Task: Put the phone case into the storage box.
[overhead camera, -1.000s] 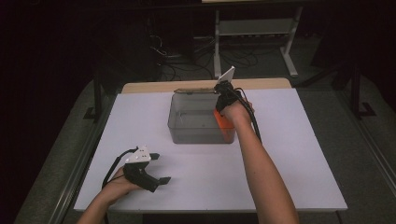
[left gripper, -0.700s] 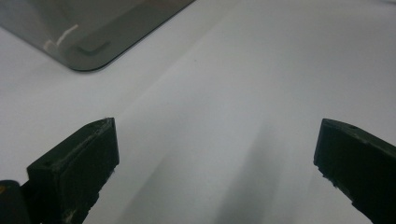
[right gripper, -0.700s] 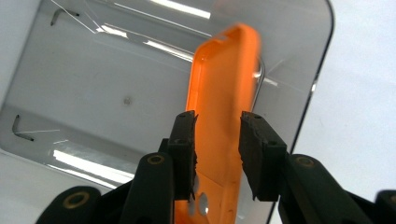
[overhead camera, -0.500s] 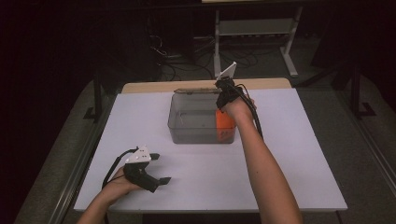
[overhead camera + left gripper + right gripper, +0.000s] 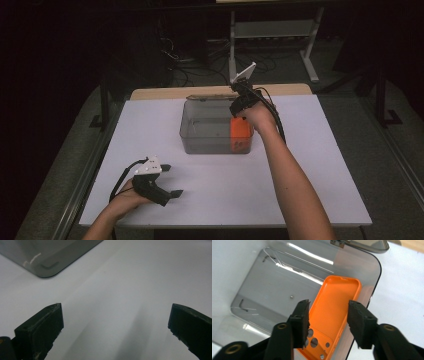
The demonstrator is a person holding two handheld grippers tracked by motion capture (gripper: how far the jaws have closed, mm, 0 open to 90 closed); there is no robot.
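Our right gripper point(image 5: 328, 315) hangs over the bin point(image 5: 192, 137), jaws just opening, pads clear of the orange case point(image 5: 334, 312), which lies inside against the bin's right wall. Left gripper point(image 5: 167, 181): jaws wide, nothing betw., on open table point(image 5: 320, 165) near the front edge.

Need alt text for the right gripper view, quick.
An orange phone case lies inside a clear grey bin, its open side up. The right tongs hang above it, jaws apart and just opened, not pressing it.
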